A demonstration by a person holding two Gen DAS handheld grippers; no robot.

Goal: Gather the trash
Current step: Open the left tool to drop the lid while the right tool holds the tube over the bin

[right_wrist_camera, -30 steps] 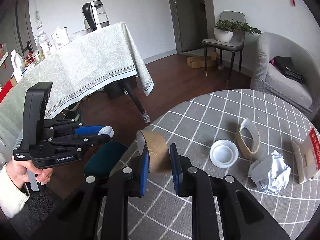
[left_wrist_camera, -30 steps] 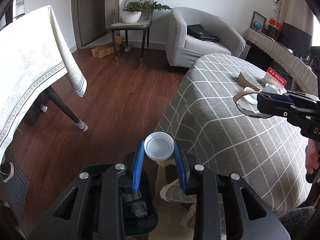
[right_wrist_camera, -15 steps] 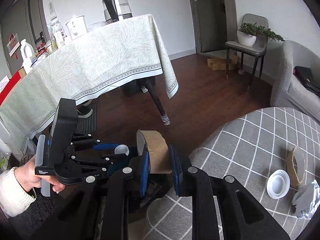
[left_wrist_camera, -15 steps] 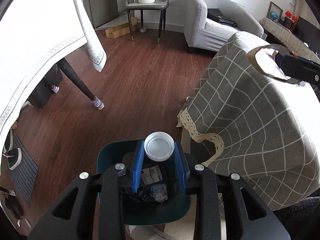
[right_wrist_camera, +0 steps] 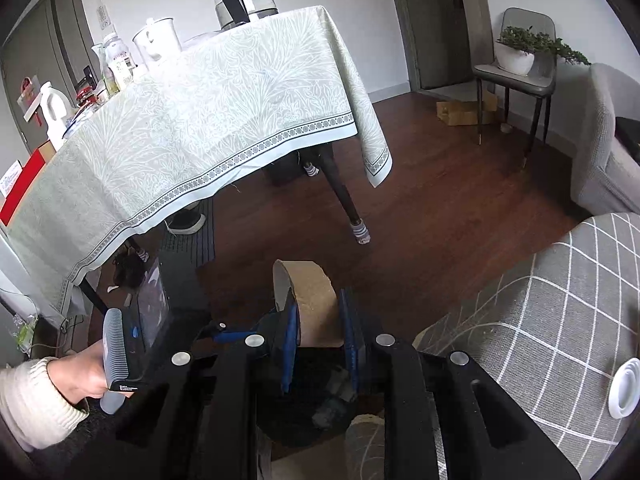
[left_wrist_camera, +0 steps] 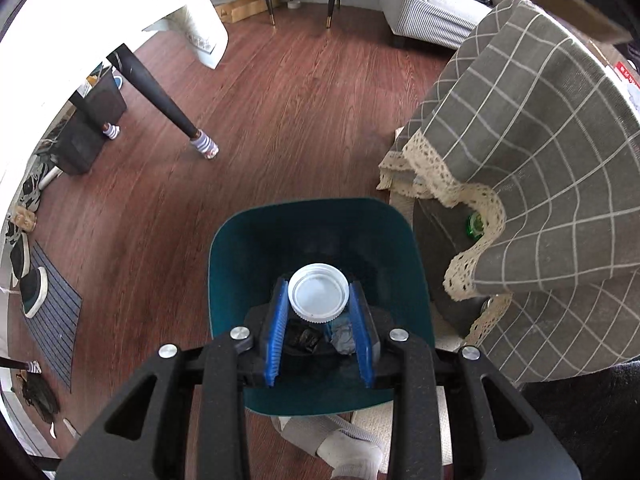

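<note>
My left gripper (left_wrist_camera: 319,298) is shut on a white round plastic lid (left_wrist_camera: 318,293) and points steeply down into a dark teal trash bin (left_wrist_camera: 236,240) on the floor, where dark scraps and crumpled foil (left_wrist_camera: 344,336) lie. My right gripper (right_wrist_camera: 320,320) is shut on a brown cardboard ring (right_wrist_camera: 310,300), held over the floor beside the round table (right_wrist_camera: 560,320). The left gripper's body (right_wrist_camera: 160,320) and the hand on it appear low at the left in the right wrist view, and the bin (right_wrist_camera: 308,412) lies partly hidden under my right fingers.
A grey checked cloth with lace trim (left_wrist_camera: 520,160) hangs off the round table right of the bin. Another white lid (right_wrist_camera: 624,390) lies on that table. A big table with a pale cloth (right_wrist_camera: 220,120) and dark legs (left_wrist_camera: 160,96) stands across the wooden floor. A socked foot (left_wrist_camera: 352,452) is below the bin.
My left gripper has sunk and tipped down over the bin with the lid. My right gripper has carried the cardboard ring leftward off the round table toward the bin.
</note>
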